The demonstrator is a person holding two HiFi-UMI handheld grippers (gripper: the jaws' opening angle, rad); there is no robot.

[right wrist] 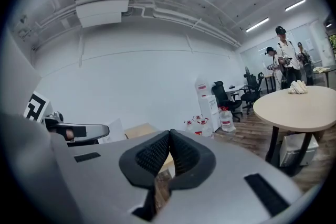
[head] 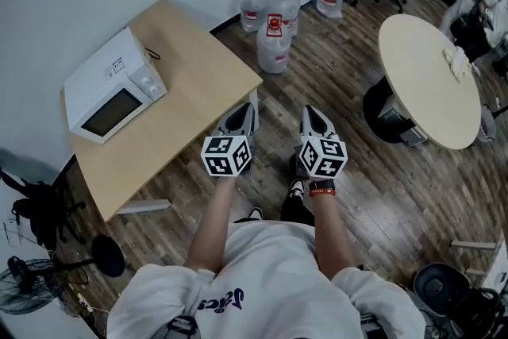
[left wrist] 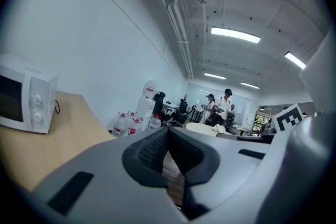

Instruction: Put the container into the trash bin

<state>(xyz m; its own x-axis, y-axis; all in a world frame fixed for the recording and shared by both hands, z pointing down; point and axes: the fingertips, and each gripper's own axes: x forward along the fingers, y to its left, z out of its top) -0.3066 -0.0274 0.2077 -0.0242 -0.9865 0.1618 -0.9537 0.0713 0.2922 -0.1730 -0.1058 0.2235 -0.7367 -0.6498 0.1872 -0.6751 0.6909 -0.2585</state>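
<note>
**Both claws shut and empty, no container in sight**

Your left gripper (left wrist: 168,136) and right gripper (right wrist: 170,139) each have their jaws pressed together on nothing, held out level over the wood floor. No view shows a container, so neither its look nor its place can be told. A dark round bin (head: 421,279), likely the trash bin, sits at 4 o'clock. The scene fits hands about to fetch the container or hands that have let it go. Either way, keep clear of the table (head: 190,83) at 11 o'clock.
</note>
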